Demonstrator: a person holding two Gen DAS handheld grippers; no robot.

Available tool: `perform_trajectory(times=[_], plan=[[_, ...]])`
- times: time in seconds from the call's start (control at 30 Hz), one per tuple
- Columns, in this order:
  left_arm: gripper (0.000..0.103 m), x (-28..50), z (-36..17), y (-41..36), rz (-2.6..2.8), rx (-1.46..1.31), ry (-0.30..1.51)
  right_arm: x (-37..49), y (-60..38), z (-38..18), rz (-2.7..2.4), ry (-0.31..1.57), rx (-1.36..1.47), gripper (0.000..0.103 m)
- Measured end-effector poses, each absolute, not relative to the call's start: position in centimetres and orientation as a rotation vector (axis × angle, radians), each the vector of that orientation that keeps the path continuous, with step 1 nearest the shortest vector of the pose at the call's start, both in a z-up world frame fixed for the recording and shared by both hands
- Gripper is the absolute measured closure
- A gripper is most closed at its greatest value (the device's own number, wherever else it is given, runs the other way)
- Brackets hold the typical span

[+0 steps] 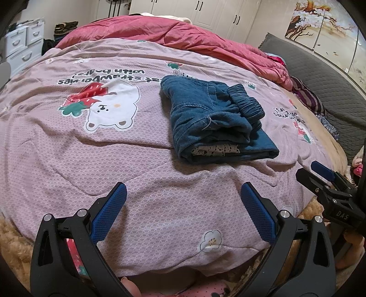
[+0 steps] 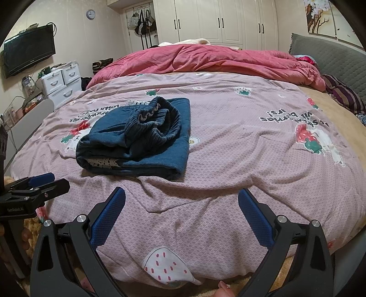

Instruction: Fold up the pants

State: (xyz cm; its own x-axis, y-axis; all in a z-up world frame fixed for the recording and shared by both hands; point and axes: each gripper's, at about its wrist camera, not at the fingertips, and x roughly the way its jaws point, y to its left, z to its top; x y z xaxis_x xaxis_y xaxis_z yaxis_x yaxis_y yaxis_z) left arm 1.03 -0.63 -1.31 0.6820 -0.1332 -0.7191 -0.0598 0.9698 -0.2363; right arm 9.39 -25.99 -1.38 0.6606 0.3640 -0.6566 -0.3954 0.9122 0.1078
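Observation:
Blue denim pants lie folded into a thick bundle on the mauve printed bedspread, elastic waistband on top and a patterned lining showing at the near edge. The same pants appear left of centre in the right wrist view. My left gripper hangs open over the near edge of the bed, short of the pants, with nothing between its blue pads. My right gripper is open too, empty, near the bed's front edge. Each gripper shows at the side of the other's view, the right gripper and the left gripper.
A pink duvet is bunched at the far side of the bed. A grey headboard runs along the right, with striped cloth beside it. White drawers, a wall television and wardrobes stand beyond. A person's fingertips show at the bottom.

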Motion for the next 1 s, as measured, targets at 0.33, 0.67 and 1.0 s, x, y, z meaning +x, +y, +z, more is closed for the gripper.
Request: perform_trajectory(times=[0.33,0.67,1.0], plan=[[0.009,1.06,-1.29,-0.62,-0.041,-0.249,0.826,9.36,-26.04,-1.18,0.430,0.732,-0.045,0.005],[0.009,0.92,-1.10,-0.80,-0.048,-0.241,0.820,9.36,-25.99,-1.11,0.429,0.737,-0.047,0.005],[0.009,1.00,-0.83,-1.36,-0.057,-0.206,0.820,9.75,-25.85,-1.75,0.431,0.751,-0.058,0.005]])
